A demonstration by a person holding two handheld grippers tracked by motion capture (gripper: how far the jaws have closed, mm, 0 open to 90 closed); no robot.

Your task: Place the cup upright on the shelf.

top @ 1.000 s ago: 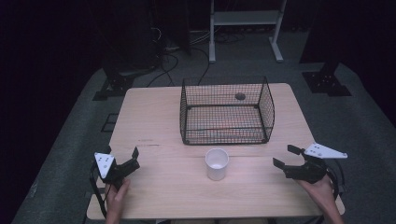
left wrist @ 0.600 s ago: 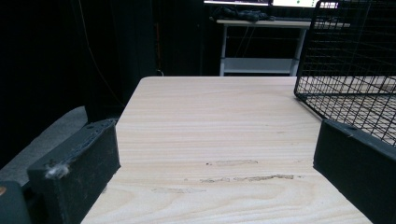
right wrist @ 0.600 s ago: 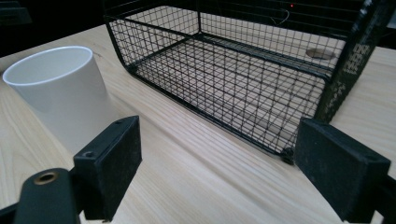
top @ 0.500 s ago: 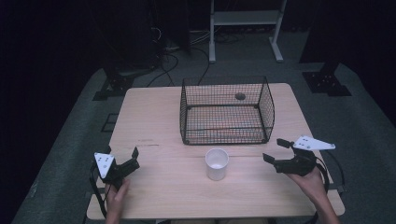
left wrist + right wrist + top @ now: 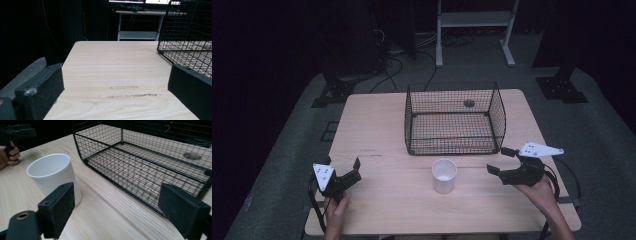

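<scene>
While the white cup stands upright near the table's front edge, just before the wire basket, the right gripper hovers beside it, jaws having just widened (nothing between them). Over at the table's left front, the left gripper sits spread and empty.

The small dark round thing behind the wire basket is unidentifiable.

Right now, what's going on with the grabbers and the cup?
Both grippers open, empty. Right gripper nearing cup; left gripper idle. Cup upright beside basket. Nothing between.
</scene>
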